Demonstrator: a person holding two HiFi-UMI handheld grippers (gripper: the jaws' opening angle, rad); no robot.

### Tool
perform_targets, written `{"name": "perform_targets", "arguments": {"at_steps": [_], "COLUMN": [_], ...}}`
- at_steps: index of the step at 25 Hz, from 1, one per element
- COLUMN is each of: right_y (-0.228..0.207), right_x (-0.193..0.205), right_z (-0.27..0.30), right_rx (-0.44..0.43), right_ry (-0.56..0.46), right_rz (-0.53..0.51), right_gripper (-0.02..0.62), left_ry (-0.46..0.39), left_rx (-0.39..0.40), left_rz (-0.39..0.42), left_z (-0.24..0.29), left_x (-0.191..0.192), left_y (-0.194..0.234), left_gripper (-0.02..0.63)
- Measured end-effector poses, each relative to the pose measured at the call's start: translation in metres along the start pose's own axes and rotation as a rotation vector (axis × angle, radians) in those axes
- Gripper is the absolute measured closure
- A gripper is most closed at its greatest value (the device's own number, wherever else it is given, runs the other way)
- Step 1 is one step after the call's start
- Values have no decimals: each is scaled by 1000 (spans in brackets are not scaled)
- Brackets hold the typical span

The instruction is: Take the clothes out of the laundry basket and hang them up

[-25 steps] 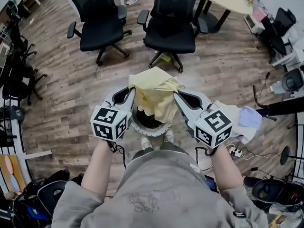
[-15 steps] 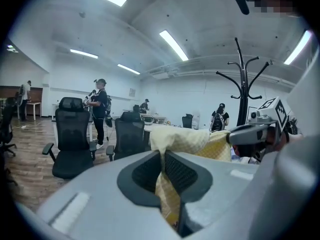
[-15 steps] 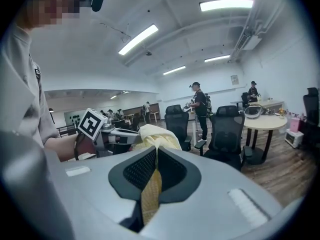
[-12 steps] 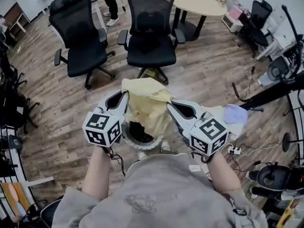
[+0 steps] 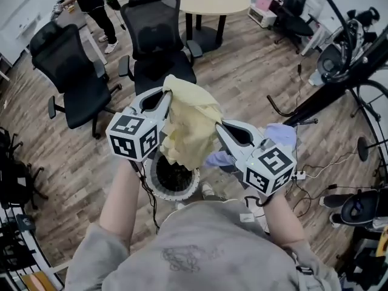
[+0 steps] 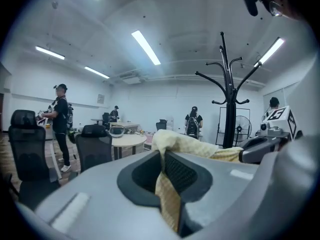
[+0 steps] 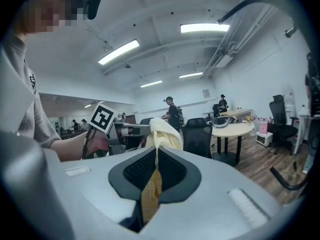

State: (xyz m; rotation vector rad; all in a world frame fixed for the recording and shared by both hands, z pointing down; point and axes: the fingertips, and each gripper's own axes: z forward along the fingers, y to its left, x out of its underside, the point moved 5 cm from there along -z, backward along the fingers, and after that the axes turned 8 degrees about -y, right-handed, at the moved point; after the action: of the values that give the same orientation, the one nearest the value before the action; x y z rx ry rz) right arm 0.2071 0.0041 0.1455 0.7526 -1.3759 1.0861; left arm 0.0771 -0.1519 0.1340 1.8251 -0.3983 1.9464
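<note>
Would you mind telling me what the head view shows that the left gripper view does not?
Only the head view: the laundry basket below the garment, and a lilac cloth. Only the left gripper view: the ceiling lights. Both: the yellow garment clamped in the left gripper, and the round table.

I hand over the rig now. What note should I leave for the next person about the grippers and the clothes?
Left gripper: shut on the yellow garment.
Right gripper: shut on the same garment.
Garment hangs between them, above the basket.
Coat stand is off to the right.
Done: garment lifted out of the basket.
Left: hang it on the stand; basket's inside is too dark to tell if more remains.
</note>
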Motion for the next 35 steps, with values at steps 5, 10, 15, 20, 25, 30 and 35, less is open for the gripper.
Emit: {"name": "perform_targets", "arguments": {"at_steps": [5, 10, 15, 20, 25, 30, 35], "right_y": [-32, -67, -99, -123, -148, -162, -168], "right_x": [-16, -28, -35, -37, -30, -8, 27], "right_z": [-22, -50, -82, -109, -131, -149, -166], "right_rx": [116, 259, 395, 502, 608, 705, 779], "right_ry": [-63, -117, -183, -237, -278, -292, -295], "right_rz": [5, 15, 57, 107, 186, 284, 448], "right_gripper": [558, 558, 558, 558, 558, 558, 558], "left_ry": [-26, -32, -12, 0, 19, 79, 213], "left_rx": [147, 280, 446, 598, 718, 828, 908], "left_rz": [94, 142, 193, 231, 213, 213, 247], "left_z": [78, 148, 217, 274, 314, 339, 350], "left_x": [-34, -53, -63, -66, -54, -17, 40], "left_y": [-27, -70, -123, -178, -225, -257, -280], "left_gripper": [578, 578, 578, 578, 578, 578, 574]}}
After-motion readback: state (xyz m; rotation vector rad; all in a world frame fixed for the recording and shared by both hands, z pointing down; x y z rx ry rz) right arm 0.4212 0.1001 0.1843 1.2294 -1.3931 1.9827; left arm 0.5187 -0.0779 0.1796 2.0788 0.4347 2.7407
